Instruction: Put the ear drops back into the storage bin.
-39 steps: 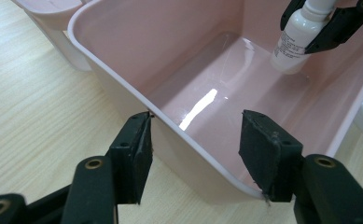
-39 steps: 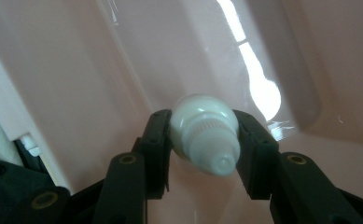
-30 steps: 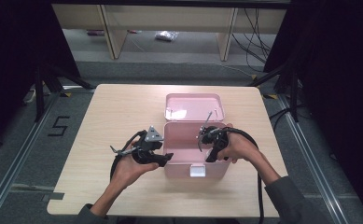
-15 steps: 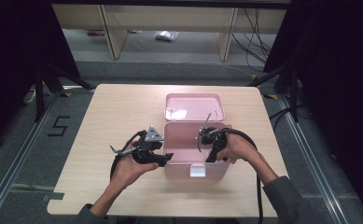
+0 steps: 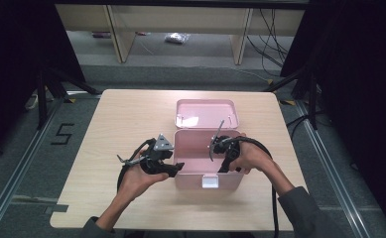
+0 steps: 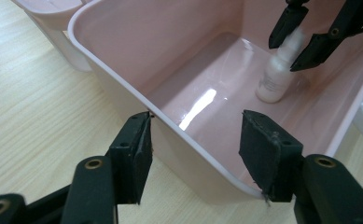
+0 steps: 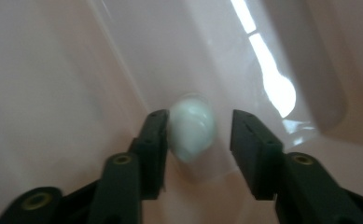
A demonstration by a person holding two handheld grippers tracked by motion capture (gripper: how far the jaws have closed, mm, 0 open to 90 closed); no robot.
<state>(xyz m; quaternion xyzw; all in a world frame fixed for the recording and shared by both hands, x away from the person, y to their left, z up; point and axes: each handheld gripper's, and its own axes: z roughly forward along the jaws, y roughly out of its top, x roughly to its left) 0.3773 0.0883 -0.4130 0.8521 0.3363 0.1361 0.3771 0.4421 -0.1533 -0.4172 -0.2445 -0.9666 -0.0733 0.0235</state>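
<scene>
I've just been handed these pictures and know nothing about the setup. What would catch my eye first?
An open pink box sits mid-table, its lid lying just behind it. Inside, a small white bottle stands upright near one end, with the right gripper reaching down over it, jaws open on either side of its cap. The left gripper is at the box's left wall, jaws open astride the rim.

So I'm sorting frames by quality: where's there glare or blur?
Right gripper view: white bottle soft and out of focus, bright glare on the pink box wall. Left gripper view: a glare streak on the box floor, jaws sharp. High view: evenly lit.
</scene>
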